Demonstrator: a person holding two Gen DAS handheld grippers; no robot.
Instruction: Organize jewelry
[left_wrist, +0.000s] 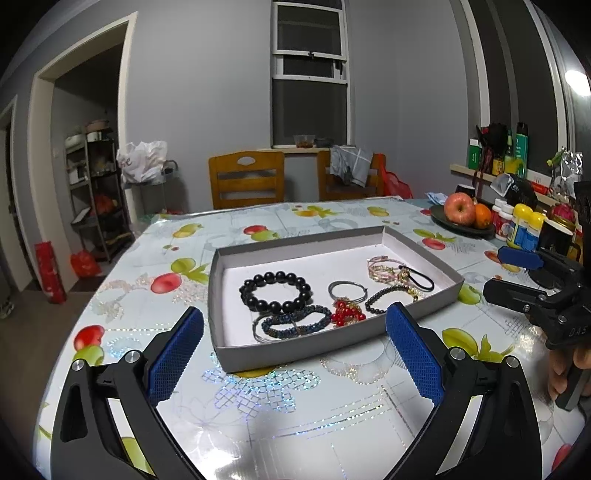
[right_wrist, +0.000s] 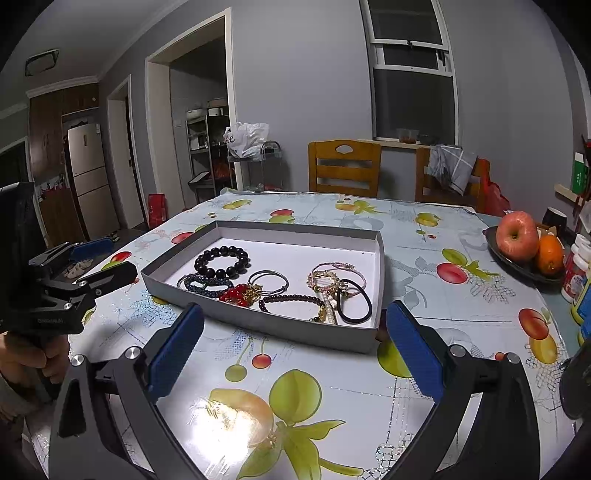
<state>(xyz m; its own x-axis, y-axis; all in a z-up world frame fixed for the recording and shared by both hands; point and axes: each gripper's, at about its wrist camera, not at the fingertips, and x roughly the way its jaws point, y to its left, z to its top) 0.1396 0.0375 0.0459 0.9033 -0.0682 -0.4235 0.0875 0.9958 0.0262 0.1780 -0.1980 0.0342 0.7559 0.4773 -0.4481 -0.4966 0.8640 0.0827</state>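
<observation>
A shallow grey box lid (left_wrist: 258, 356) (right_wrist: 258, 323) lies on the table and holds several pieces of jewelry: a black bead bracelet (left_wrist: 275, 291) (right_wrist: 221, 262), a blue braided bracelet (left_wrist: 295, 321) (right_wrist: 207, 284), a red bead piece (left_wrist: 347, 314) (right_wrist: 236, 293), a silver bangle (left_wrist: 347, 290) (right_wrist: 267, 280), a dark small-bead bracelet (left_wrist: 388, 297) (right_wrist: 295, 301), pink bracelets (left_wrist: 384, 267) (right_wrist: 328, 275) and a black hair tie (left_wrist: 417, 278) (right_wrist: 354, 301). My left gripper (left_wrist: 295, 354) is open and empty in front of the lid. My right gripper (right_wrist: 295, 350) is open and empty, also before the lid.
A floral cloth covers the table (left_wrist: 295, 406). A dark plate with an apple and an orange (left_wrist: 461, 221) (right_wrist: 524, 262), bottles and a mug (left_wrist: 528, 229) stand at the right. Two wooden chairs (left_wrist: 245, 181) stand behind the table.
</observation>
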